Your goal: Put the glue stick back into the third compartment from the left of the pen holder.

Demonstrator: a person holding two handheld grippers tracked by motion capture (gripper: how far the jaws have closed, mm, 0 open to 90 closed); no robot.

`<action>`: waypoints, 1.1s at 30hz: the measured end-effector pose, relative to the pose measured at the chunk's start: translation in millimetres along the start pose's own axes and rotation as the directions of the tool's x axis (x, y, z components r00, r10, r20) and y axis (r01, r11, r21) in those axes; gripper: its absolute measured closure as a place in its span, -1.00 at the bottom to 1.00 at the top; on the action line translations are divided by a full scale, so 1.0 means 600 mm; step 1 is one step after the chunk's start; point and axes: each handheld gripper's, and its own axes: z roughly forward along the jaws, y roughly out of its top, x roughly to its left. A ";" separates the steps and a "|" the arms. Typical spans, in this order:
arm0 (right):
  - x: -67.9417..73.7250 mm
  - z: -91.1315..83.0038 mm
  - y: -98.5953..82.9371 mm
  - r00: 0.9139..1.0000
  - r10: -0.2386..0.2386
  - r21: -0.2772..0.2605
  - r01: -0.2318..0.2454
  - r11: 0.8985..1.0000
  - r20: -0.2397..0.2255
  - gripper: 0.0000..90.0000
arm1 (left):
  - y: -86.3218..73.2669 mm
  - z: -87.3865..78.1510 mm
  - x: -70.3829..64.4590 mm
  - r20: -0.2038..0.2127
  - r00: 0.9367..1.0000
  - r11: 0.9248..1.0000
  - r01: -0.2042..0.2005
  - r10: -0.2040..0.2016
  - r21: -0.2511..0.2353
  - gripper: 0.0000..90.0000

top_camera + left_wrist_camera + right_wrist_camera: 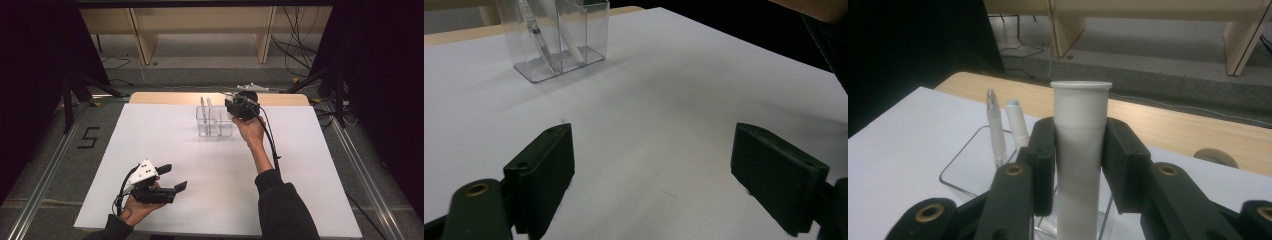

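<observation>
The left gripper point(172, 177) is nearest, low over the worktop point(200, 160) close to its near left corner. A hand point(132, 207) holds it. Its two black jaws are spread wide apart and there is nothing between them, only white worktop.

The right gripper point(240, 107) is far off, up near the back edge of the worktop, a little right of the middle. Its jaws squeeze a white tube point(1080, 150) from both sides. The tube stands straight up and has a flat rim at the top. It sits over the clear holder point(215, 122), but I cannot tell if the bottom of the tube touches it.

The clear holder stands on the worktop by the back edge. It has see-through walls that split it into boxes. A clear pen point(995, 127) and a white pen point(1017, 125) lean inside it, side by side.
</observation>
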 end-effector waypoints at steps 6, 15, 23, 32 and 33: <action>0.003 0.013 0.002 1.000 0.002 0.008 -0.002 1.000 0.008 0.51 | 0.000 0.000 0.000 0.001 1.000 1.000 -0.003 0.003 -0.001 -0.62; 0.006 0.032 -0.003 1.000 0.005 0.024 -0.005 1.000 0.020 0.51 | 0.000 0.000 -0.001 0.004 1.000 1.000 -0.005 0.005 -0.001 -0.62; 0.008 0.043 -0.006 1.000 0.001 0.025 -0.002 1.000 0.028 0.51 | 0.000 0.000 -0.001 0.005 1.000 1.000 -0.011 0.011 0.001 -0.62; 0.008 0.053 -0.013 1.000 -0.001 0.059 0.000 0.998 0.023 0.17 | 0.000 0.000 -0.002 0.007 1.000 1.000 -0.013 0.013 0.001 -0.62; 0.008 0.052 -0.012 1.000 -0.002 0.060 0.001 0.998 0.012 0.07 | 0.000 0.000 -0.002 0.007 1.000 1.000 -0.012 0.012 0.002 -0.62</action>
